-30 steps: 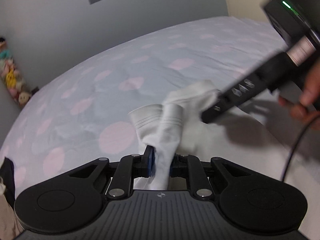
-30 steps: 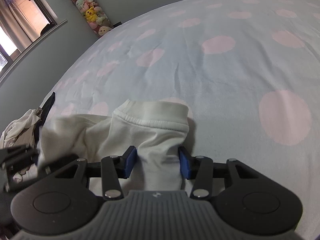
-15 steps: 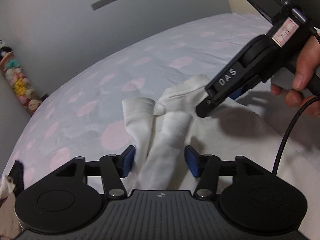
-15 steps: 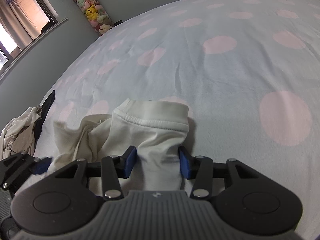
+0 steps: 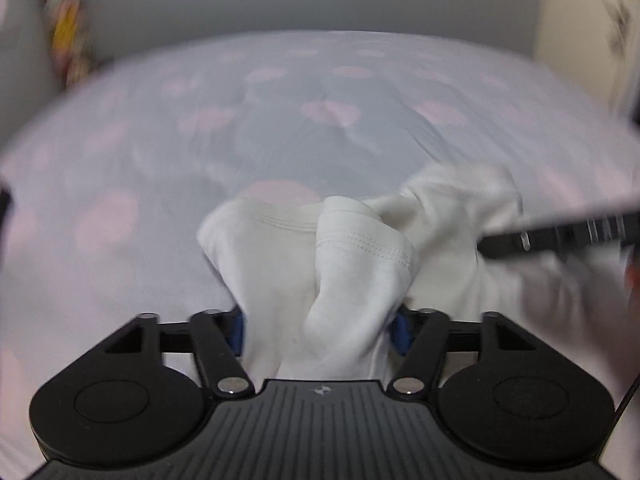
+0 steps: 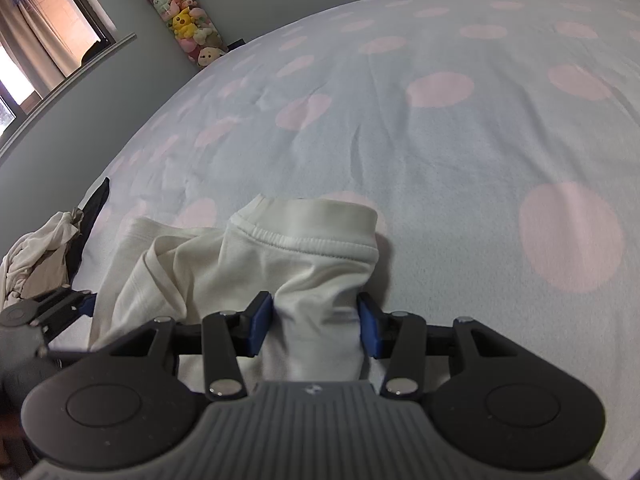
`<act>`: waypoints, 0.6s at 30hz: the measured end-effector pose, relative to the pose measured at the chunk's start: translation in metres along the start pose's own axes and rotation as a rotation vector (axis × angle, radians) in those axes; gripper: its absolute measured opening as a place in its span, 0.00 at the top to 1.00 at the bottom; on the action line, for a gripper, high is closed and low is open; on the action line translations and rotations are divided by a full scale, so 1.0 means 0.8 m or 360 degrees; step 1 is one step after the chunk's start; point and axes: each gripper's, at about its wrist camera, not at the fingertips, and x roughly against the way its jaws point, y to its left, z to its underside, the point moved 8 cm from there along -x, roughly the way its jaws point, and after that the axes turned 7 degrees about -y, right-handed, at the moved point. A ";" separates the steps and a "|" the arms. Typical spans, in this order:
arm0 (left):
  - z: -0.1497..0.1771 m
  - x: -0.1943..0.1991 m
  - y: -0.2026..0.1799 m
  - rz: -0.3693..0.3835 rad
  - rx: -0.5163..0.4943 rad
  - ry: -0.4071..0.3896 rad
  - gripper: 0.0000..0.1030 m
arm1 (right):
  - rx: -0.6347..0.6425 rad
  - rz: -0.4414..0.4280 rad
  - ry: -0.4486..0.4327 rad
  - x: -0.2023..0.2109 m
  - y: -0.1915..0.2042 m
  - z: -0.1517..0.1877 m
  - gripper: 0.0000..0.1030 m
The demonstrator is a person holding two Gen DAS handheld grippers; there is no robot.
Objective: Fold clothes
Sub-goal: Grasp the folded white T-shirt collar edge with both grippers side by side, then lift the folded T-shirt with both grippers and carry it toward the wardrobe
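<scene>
Where the left wrist view blurs with motion, the white garment (image 5: pixel 352 264) still reads plainly: a bunched fold with a stitched hem lies between the blue pads of the left gripper (image 5: pixel 320 330); the fingers stand spread, cloth filling the gap, one pad (image 5: pixel 237 330) showing at the left edge of the fabric and the other at its right; whether the pads press the cloth cannot be told. The garment rests on the bedsheet (image 5: pixel 140 168), pale blue with pink dots; it trails off to the right, where the right gripper (image 5: pixel 560 236) crosses as a dark streak above it.

Right wrist view, sharp: the right gripper (image 6: pixel 316 326) has its fingers spread as well, a ribbed cuff or hem of the same garment (image 6: pixel 304 248) rising between the blue pads (image 6: pixel 262 328); fabric touches both pads, no pinch evident. The rest of the garment spreads left and back over the bedsheet (image 6: pixel 460 152). The left gripper (image 6: pixel 60 308) shows at the left edge, just beside the cloth; beyond it a heap of other clothes (image 6: pixel 36 252), light and dark. Stuffed toys (image 6: pixel 184 20) stacked in the far corner by a window (image 6: pixel 36 40).
</scene>
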 end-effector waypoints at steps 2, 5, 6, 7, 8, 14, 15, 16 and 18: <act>-0.001 0.000 0.017 0.0043 0.0174 -0.0001 0.54 | 0.0001 -0.0001 -0.0001 0.000 0.000 0.000 0.52; -0.002 0.001 0.035 0.0103 0.0376 -0.0001 0.64 | -0.0014 0.0005 0.0001 0.000 0.000 -0.002 0.54; -0.002 0.001 0.040 0.0121 0.0437 -0.0001 0.67 | -0.0020 0.0002 0.0005 -0.001 0.000 -0.003 0.62; -0.004 0.000 0.044 0.0138 0.0491 0.0000 0.69 | -0.0032 -0.0010 0.0013 -0.001 0.001 -0.004 0.66; -0.006 0.001 0.045 0.0152 0.0530 0.0002 0.76 | -0.0050 -0.0022 0.0021 -0.002 0.002 -0.005 0.68; -0.015 0.021 0.030 0.0139 0.0594 -0.0082 0.86 | -0.0013 0.0000 0.0031 0.001 0.016 -0.007 0.87; -0.018 0.027 0.027 0.0137 0.0599 -0.0111 0.87 | 0.0007 0.0014 0.0021 0.004 0.020 -0.007 0.88; -0.020 0.037 0.022 0.0133 0.0589 -0.0142 0.87 | 0.0029 0.0027 0.0007 0.008 0.024 -0.008 0.89; -0.029 0.055 0.013 0.0127 0.0537 -0.0199 0.87 | 0.0088 0.0048 -0.0035 0.021 0.037 -0.013 0.90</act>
